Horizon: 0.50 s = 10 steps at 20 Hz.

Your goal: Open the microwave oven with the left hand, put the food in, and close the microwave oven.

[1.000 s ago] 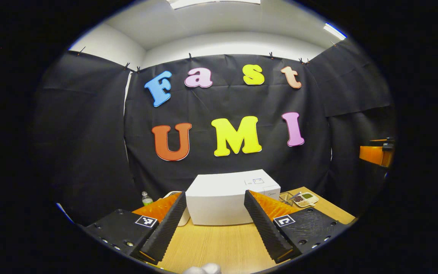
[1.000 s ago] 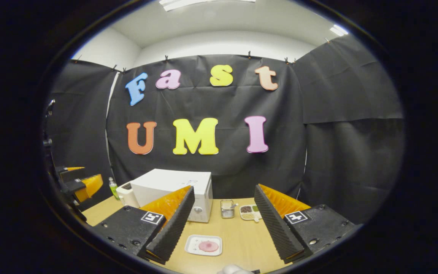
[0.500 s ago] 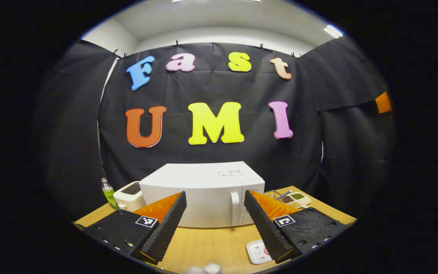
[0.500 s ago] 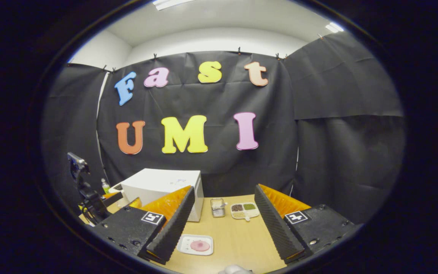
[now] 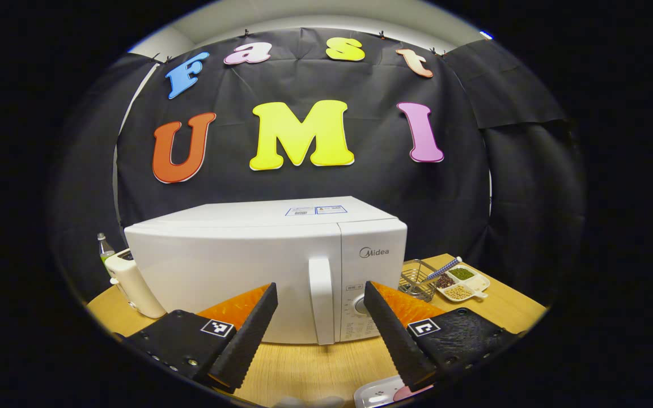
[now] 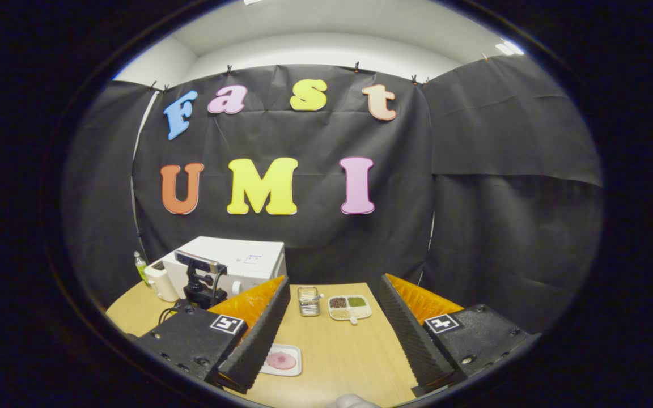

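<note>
The microwave (image 5: 264, 272) stands on the wooden surface (image 5: 315, 368), door closed, its vertical handle (image 5: 321, 300) directly ahead of the released left tongs (image 5: 321, 317), which hold nothing. The food plate (image 6: 281, 360) lies in front of the microwave and to its right. The right tongs (image 6: 332, 334), also released and empty, hover near that plate.

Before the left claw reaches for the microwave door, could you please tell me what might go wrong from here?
1. The left claw is open with the door handle ahead of its gap, not yet between the fingers; the right finger could bump the dial.
2. The plate of food lies in front of the microwave, so the swinging door might hit it.
</note>
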Each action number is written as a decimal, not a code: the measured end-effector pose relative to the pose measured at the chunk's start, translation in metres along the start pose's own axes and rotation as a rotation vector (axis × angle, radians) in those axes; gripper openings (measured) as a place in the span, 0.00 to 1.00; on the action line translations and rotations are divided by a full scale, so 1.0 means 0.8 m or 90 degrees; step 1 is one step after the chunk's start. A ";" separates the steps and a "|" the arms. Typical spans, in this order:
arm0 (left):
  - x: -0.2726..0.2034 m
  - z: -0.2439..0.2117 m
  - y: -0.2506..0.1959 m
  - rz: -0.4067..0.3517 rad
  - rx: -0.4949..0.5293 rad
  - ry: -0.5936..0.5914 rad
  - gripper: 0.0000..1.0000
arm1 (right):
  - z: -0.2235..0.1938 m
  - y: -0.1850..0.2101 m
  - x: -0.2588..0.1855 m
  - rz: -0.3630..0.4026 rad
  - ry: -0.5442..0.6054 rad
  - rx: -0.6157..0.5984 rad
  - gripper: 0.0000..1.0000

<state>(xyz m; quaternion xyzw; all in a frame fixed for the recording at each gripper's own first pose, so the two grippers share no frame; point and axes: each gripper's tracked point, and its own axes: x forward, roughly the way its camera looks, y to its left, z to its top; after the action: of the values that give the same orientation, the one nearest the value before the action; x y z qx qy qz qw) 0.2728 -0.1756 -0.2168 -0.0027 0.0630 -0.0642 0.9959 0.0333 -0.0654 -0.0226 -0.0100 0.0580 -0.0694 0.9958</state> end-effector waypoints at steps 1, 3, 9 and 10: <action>0.011 -0.006 -0.003 0.001 0.000 0.003 0.95 | -0.003 -0.004 0.000 -0.007 0.004 -0.011 1.00; 0.026 -0.014 -0.002 0.008 0.001 0.007 0.95 | -0.007 -0.008 -0.003 -0.015 0.011 -0.025 1.00; 0.043 -0.030 0.002 0.015 -0.013 0.021 0.66 | -0.011 -0.009 0.002 -0.006 0.020 -0.021 1.00; 0.039 -0.030 -0.001 0.015 -0.018 0.023 0.34 | -0.013 -0.006 0.003 0.000 0.028 -0.017 1.00</action>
<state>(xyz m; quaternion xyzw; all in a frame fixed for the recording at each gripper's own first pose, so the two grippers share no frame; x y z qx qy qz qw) 0.3006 -0.1807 -0.2448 -0.0145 0.0817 -0.0514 0.9952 0.0337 -0.0703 -0.0327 -0.0220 0.0808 -0.0688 0.9941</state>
